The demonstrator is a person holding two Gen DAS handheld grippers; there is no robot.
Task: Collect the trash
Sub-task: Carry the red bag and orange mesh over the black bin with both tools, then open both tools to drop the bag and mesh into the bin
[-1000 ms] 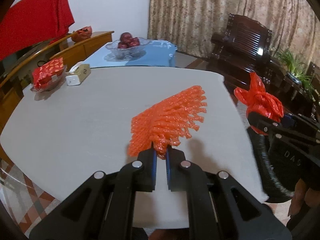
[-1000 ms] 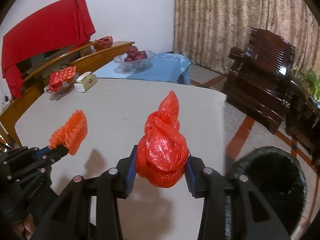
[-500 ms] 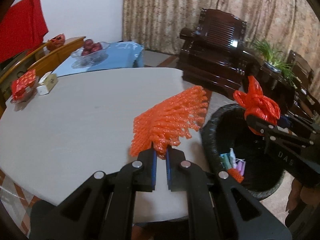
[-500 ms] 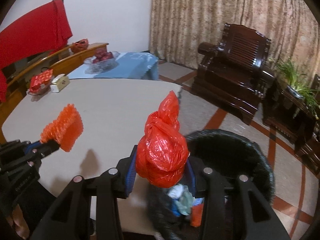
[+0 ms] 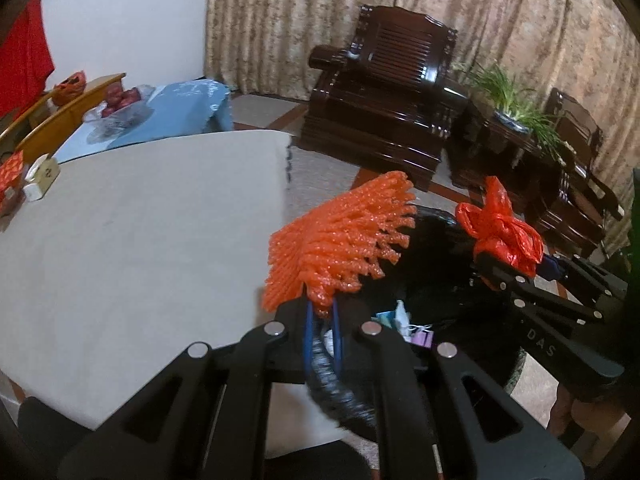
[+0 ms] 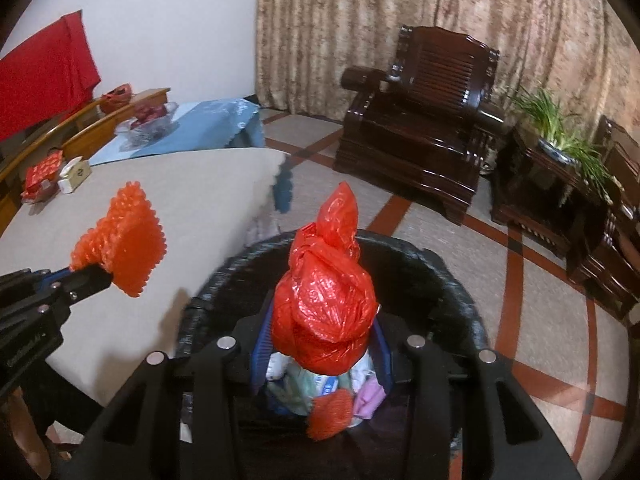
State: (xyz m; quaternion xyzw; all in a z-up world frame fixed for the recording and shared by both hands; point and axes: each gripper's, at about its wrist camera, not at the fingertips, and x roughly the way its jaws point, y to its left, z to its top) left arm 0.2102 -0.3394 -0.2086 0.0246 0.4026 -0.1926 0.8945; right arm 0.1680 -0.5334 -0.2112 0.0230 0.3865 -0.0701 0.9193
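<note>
My left gripper is shut on an orange foam fruit net, held over the table's right edge at the near rim of a black trash bin. The net also shows in the right wrist view. My right gripper is shut on a knotted red plastic bag and holds it directly above the bin. The bag also shows in the left wrist view. The bin holds wrappers, tissue and another orange net.
A grey round table lies to the left, with a tissue box and red packet at its far edge. A fruit bowl sits on a blue-clothed table. Dark wooden armchairs and a potted plant stand behind.
Both grippers swung right, off the table toward the bin. The red bag now hangs over the bin's middle and the foam net has reached its near rim.
</note>
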